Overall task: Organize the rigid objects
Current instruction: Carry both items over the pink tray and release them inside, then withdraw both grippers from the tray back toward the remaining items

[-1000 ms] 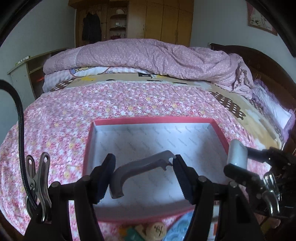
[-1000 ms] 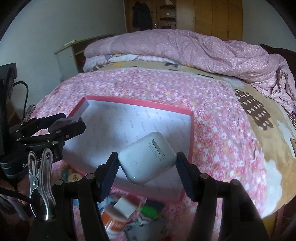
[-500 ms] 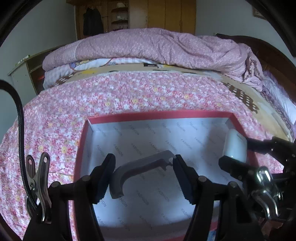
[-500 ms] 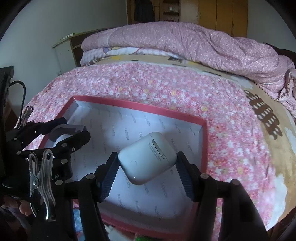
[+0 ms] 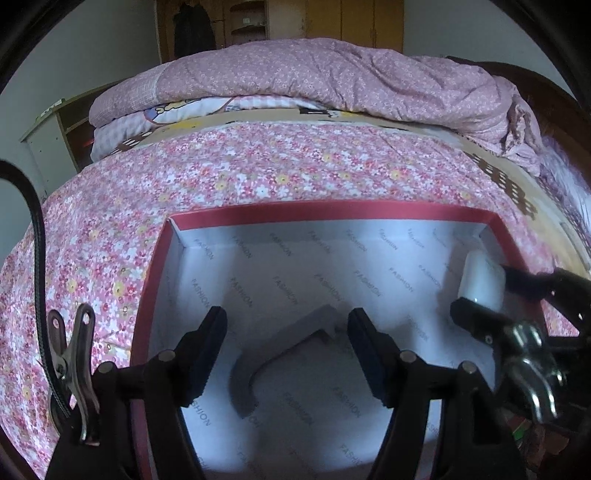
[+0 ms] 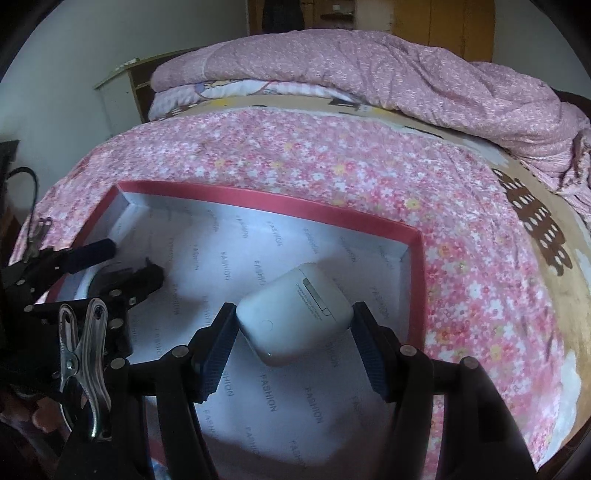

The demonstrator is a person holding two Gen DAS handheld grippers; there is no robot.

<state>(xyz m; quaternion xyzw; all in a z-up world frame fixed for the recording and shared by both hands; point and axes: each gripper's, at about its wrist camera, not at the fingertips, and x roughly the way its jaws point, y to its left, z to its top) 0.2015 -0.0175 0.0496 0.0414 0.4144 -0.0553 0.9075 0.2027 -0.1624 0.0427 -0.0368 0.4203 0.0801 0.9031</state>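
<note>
Red box (image 5: 332, 216) (wht liner), grey bracket (image 5: 280, 354), wht case (image 6: 293, 314).

- Bed (image 5: 258, 177) fills most of both views, covered by a pink floral sheet (image 6: 332, 162).
- Rumpled pink quilt (image 5: 332, 77) heaped across the far end, over a folded cartoon-print blanket (image 5: 192, 110).
- Tan blanket with brown pattern (image 6: 532, 221) along the bed's right side.
- Dark wooden headboard (image 5: 535, 85) at far right.
- Yellow-wood wardrobe (image 5: 354, 18) against the back wall; dark garment (image 5: 194, 33) hanging beside open shelves.
- Low pale shelf unit (image 5: 55, 136) at left.
- Walls plain, pale grey-white (image 6: 110, 33); soft daylight.
</note>
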